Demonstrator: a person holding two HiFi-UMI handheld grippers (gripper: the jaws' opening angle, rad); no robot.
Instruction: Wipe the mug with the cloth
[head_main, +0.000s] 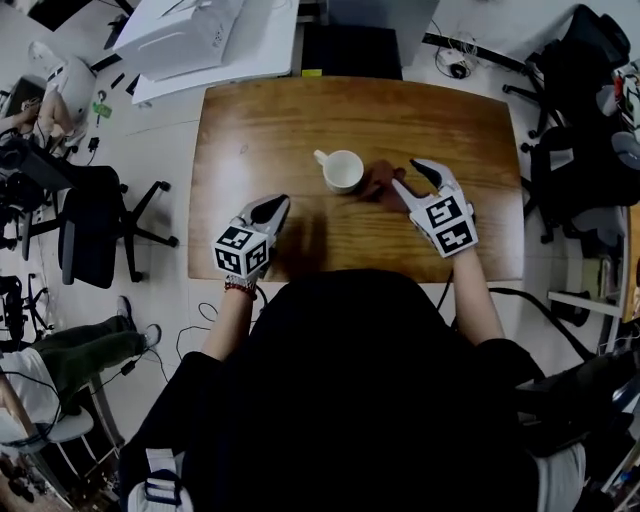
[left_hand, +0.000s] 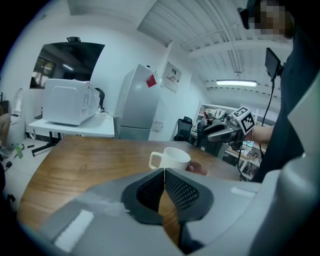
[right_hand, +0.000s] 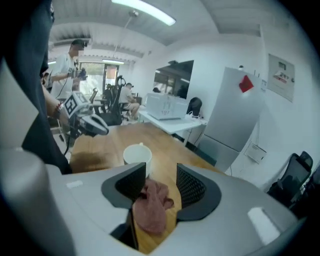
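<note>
A white ribbed mug (head_main: 342, 170) stands upright near the middle of the wooden table (head_main: 250, 130), handle pointing far-left. A crumpled reddish-brown cloth (head_main: 378, 184) lies on the table just right of the mug. My right gripper (head_main: 408, 176) is open, its jaws either side of the cloth (right_hand: 152, 205), which rests loose between them with the mug (right_hand: 137, 154) just beyond. My left gripper (head_main: 277, 205) hovers at the near left of the table, shut and empty. In its own view the left gripper (left_hand: 164, 171) points toward the mug (left_hand: 172, 159).
A white table carrying a microwave (head_main: 185, 35) stands beyond the far-left corner. Black office chairs (head_main: 95, 225) sit left of the table, more chairs and bags (head_main: 580, 130) to the right. A grey fridge (left_hand: 137, 102) stands behind the table.
</note>
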